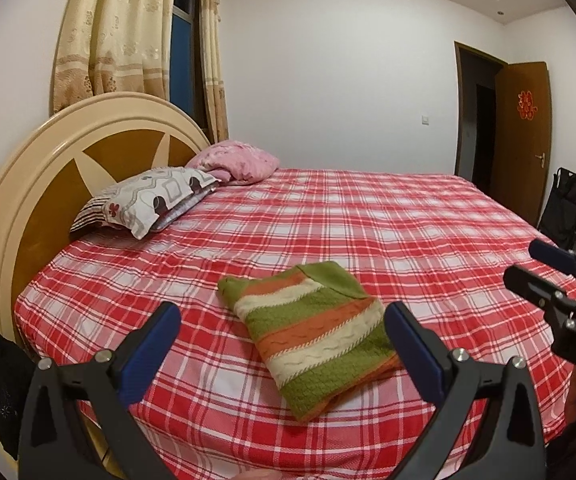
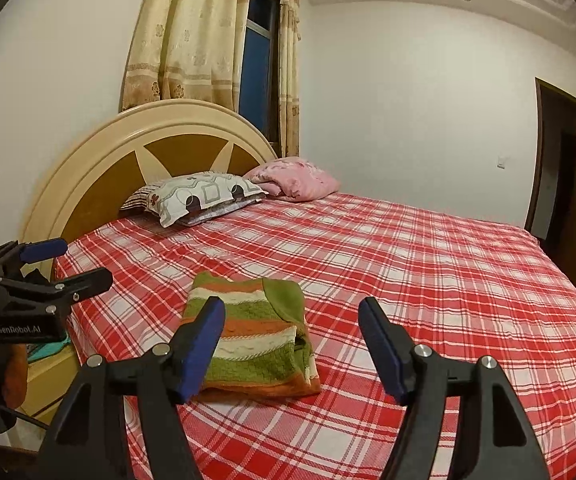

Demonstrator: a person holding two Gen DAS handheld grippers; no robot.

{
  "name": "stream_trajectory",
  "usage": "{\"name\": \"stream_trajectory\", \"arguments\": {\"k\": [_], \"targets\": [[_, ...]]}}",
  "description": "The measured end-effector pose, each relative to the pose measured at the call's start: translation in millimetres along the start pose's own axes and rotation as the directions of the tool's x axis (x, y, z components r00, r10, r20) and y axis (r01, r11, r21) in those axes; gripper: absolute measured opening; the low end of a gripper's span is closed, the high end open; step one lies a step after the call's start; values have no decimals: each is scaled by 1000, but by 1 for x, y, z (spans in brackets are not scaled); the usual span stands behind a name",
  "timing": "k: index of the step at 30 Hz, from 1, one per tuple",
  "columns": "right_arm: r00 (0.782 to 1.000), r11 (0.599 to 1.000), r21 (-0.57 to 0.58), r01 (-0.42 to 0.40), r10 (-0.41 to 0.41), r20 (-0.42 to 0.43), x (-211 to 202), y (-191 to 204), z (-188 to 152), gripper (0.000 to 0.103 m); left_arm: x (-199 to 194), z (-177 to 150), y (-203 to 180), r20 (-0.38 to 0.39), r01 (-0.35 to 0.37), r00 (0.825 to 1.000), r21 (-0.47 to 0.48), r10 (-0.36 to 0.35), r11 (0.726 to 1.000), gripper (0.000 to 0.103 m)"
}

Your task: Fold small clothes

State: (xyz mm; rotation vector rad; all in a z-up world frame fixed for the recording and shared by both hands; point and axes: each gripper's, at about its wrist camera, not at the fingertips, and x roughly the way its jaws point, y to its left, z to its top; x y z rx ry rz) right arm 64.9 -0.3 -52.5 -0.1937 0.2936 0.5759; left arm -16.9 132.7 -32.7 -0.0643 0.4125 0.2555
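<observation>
A small knitted sweater [image 1: 311,336] with green, orange and cream stripes lies folded into a compact rectangle on the red plaid bed sheet [image 1: 407,232]. It also shows in the right wrist view [image 2: 256,332]. My left gripper [image 1: 284,320] is open and empty, held above the near edge of the bed with the sweater between and beyond its fingers. My right gripper [image 2: 291,320] is open and empty, just right of the sweater. Each gripper appears at the edge of the other's view, the right one [image 1: 543,268] and the left one [image 2: 68,264].
A patterned pillow [image 1: 156,200] and a pink quilt [image 1: 240,160] lie by the round headboard [image 1: 48,168]. Curtains and a window are behind. An open brown door [image 1: 523,136] and a black bag [image 1: 567,208] stand at the far right.
</observation>
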Motion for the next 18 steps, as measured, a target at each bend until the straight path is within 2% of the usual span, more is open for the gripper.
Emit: {"name": "stream_trajectory", "arguments": {"k": [9,18], "targets": [[1000,1000,-16,-14,14,12,-4,4,-2,70,8,-2,1,-28,1,1000,-7,-1,1000,103],[1000,999,-22,-26,26,7,-2,7,-5,70,3,-4,-8,5,14,1000,36,-14,999,103]]}}
